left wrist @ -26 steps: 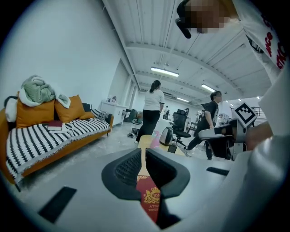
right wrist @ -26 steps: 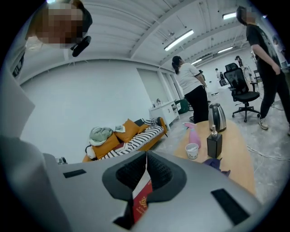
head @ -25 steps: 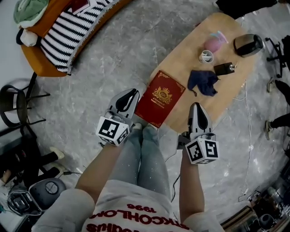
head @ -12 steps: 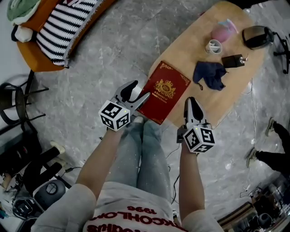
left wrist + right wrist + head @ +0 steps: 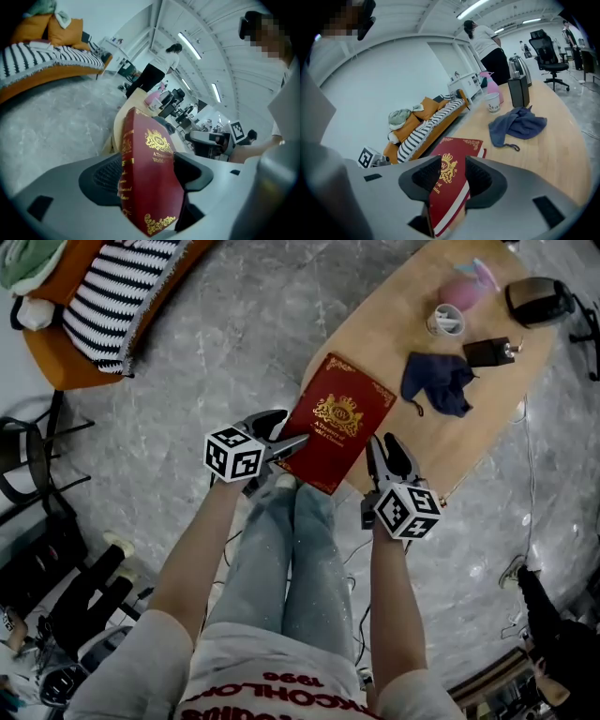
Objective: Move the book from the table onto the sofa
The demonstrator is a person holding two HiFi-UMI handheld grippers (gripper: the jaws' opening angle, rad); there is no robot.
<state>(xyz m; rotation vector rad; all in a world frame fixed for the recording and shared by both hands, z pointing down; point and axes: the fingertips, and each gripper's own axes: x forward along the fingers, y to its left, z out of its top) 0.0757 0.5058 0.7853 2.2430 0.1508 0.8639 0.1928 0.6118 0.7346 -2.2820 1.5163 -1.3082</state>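
Your left hand-held gripper (image 5: 281, 433) and right hand-held gripper (image 5: 384, 450), jaws just opening and unclamped, straddle the near edge of the red gold-embossed hardcover book (image 5: 339, 420) on the oval wooden surface (image 5: 377, 332).

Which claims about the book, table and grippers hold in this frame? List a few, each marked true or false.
The red book lies on the wooden table. True.
The book is already on the sofa. False: the sofa stands apart, across the floor.
A dark blue cloth lies on the table beyond the book. True.
Both grippers hang clear of the book. False: the left gripper and the right gripper each have the book's edge between jaws that have just been opening.
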